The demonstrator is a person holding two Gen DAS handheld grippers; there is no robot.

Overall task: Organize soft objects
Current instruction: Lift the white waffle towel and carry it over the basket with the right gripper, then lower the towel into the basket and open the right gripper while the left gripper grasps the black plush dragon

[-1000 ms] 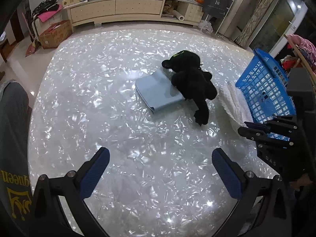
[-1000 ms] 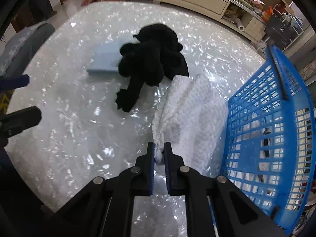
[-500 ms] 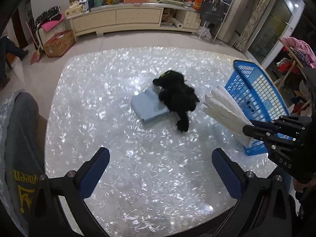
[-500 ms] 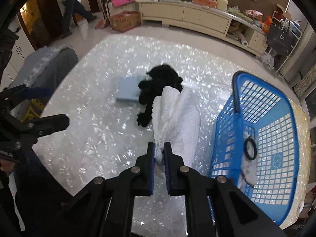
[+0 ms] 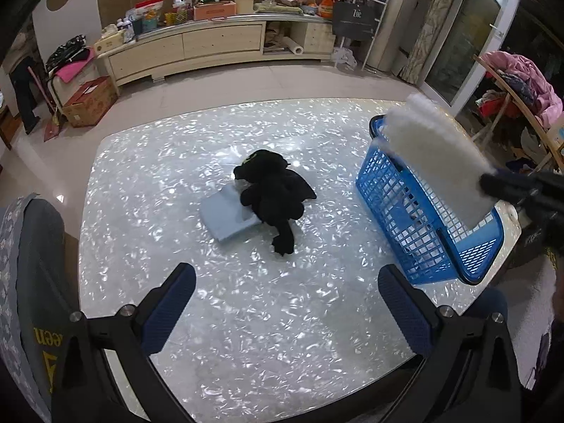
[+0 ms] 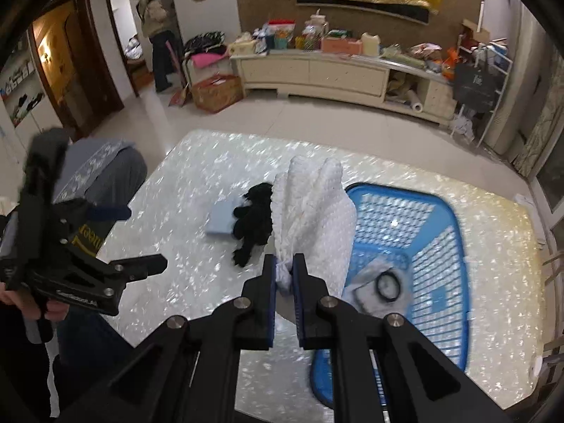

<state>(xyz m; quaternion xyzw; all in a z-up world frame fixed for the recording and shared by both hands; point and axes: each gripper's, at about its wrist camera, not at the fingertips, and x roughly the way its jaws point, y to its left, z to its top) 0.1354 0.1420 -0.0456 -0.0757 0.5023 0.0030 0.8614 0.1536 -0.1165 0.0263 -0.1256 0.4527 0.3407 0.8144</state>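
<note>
My right gripper (image 6: 283, 276) is shut on a white knitted cloth (image 6: 313, 211) and holds it in the air above the near end of the blue basket (image 6: 454, 243). The cloth (image 5: 437, 155) and the gripper (image 5: 493, 183) also show in the left wrist view, over the basket (image 5: 373, 183). A black plush toy (image 5: 275, 194) lies on the shiny white table (image 5: 246, 317), partly on a folded light-blue cloth (image 5: 225, 216). My left gripper (image 5: 285, 303) is open and empty, above the table's near part.
The basket holds a pale item with a black ring (image 6: 387, 283). A grey chair back (image 5: 31, 264) stands at the table's left edge. A long cream cabinet (image 5: 211, 46) with clutter runs along the far wall. A person (image 6: 158, 35) stands in a doorway.
Both grippers have risen well above the table. My right gripper has lifted the white cloth off the table and carried it over the blue basket.
</note>
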